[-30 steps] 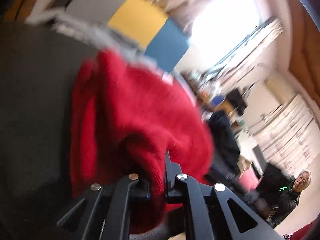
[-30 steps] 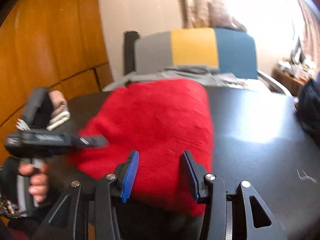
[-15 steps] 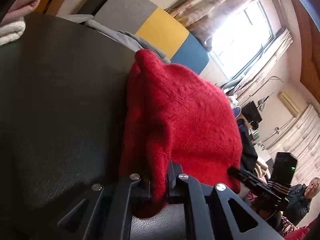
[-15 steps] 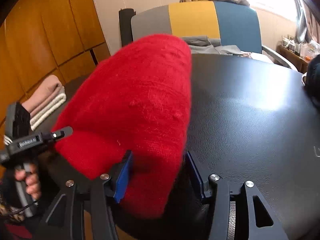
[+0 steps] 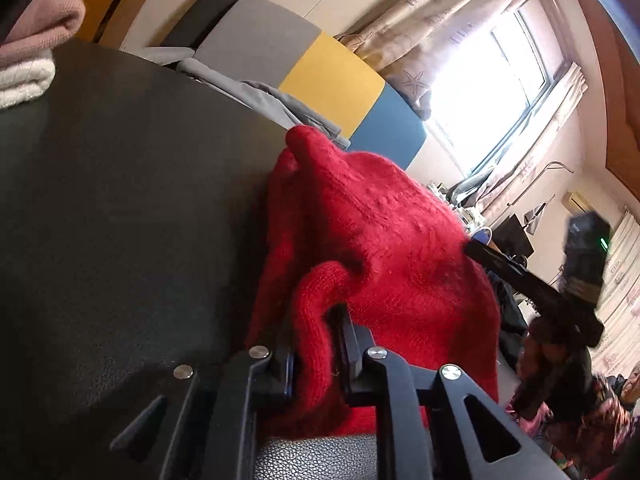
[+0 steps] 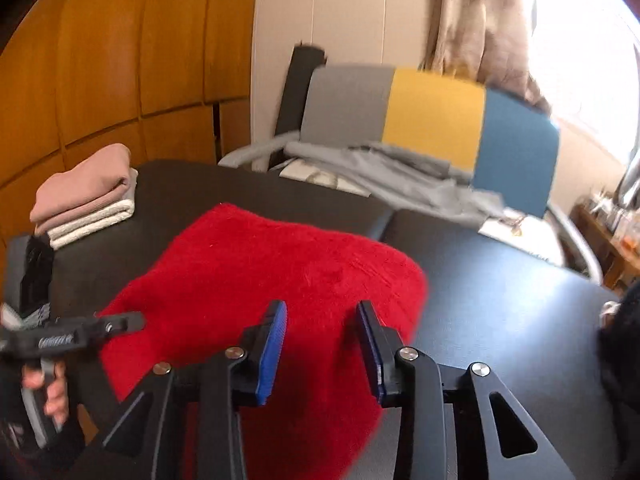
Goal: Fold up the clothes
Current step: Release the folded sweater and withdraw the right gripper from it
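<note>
Left wrist view is showing the left claw (image 5: 314,344) with a ridge of the red sweater (image 5: 372,240) sitting between its jaws; the jaws are opening, and I cannot tell whether the pads are pressing on the knit. Right wrist view is showing the right claw (image 6: 322,344) hovering above the near edge of the sweater (image 6: 264,280), its blue pads (image 6: 272,350) apart with only air between them, though the jaws are closing. The sweater is lying in a thick folded bundle on the dark table (image 6: 500,312), near the front edge, with a stack of folded towels (image 6: 86,196) resting well apart at the far left corner. Grey clothes (image 6: 404,176) are draped on the striped chair (image 6: 432,116) behind the table. My reading: a fold is being laid down and the release step is in hand. The next move probably calls for the left claw to slip free without dragging the knit, then for flattening the raised hump or moving the bundle towards the stack.
</note>
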The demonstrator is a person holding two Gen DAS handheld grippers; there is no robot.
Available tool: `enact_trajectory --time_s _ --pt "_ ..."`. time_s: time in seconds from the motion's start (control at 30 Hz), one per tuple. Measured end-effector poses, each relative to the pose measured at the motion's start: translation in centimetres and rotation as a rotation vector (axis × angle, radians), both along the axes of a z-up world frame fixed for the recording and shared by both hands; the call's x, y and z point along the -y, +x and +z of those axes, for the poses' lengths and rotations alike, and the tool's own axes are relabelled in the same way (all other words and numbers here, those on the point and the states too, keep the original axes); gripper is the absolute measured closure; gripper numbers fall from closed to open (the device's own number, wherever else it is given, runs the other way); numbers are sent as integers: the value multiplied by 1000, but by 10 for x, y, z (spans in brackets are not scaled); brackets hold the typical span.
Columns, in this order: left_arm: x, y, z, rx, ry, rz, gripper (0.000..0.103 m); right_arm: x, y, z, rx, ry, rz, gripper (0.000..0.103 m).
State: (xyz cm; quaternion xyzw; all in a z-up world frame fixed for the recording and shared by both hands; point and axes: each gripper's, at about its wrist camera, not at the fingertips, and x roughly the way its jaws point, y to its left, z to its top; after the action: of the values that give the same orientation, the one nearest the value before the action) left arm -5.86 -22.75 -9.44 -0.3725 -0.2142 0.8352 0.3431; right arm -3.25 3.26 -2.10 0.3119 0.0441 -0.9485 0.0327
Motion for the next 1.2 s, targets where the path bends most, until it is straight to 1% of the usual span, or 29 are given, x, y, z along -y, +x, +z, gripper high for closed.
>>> enact_trajectory --time_s 0.07,0.13,0.23,0.3,0.33,0.43,0.5,0.57,0.67,0.73,0.77,0.8,0.83,0.87,0.93,1.03,1.1,1.13,1.2 --pt "-4 0 -3 -2 -5 1 90 5 -23 -4 36 4 13 66" --pt "-2 0 -5 -8 -13 0 92 12 -48 -13 105 43 -4 65" --pt "-1 2 -7 -10 -5 1 92 7 -81 -28 183 1 -13 65" --pt "-2 3 -4 -15 -5 -1 92 1 -89 -31 183 -43 -15 65" --pt "-1 4 -4 -15 -3 0 92 0 -90 -31 177 -47 -12 65" --pt "9 10 -3 24 41 22 91 3 -83 -29 140 -12 0 64" --pt "22 15 4 26 42 69 87 5 -72 -21 109 5 6 63" --pt "33 20 15 -12 27 128 87 3 -53 -7 65 -13 -5 63" --pt "41 22 41 -97 36 164 87 -4 -23 12 6 -84 -17 63" --pt "25 17 61 -142 29 108 86 -5 -6 18 -8 -100 -12 63" --pt "12 13 66 -150 16 64 83 -6 2 20 -10 -103 -11 64" --pt "-13 4 71 -148 -42 -1 83 -6 6 19 -3 -101 -14 64" --pt "-34 -5 70 -120 -134 -48 83 -6 9 17 6 -106 -20 64" --pt "-46 -13 66 -89 -196 -69 83 -7 11 15 13 -115 -27 64" --pt "-55 -29 54 2 -220 -64 83 -9 12 11 31 -166 -35 64" --pt "-25 -36 48 50 -86 36 83 -11 13 6 56 -247 -35 64" --pt "-8 -43 46 73 -12 45 77 -3 20 8 23 -278 20 63" --pt "-5 -50 44 99 6 26 74 1 23 9 4 -294 55 63" --pt "-7 -70 36 172 35 -55 72 18 25 8 -3 -307 153 63"
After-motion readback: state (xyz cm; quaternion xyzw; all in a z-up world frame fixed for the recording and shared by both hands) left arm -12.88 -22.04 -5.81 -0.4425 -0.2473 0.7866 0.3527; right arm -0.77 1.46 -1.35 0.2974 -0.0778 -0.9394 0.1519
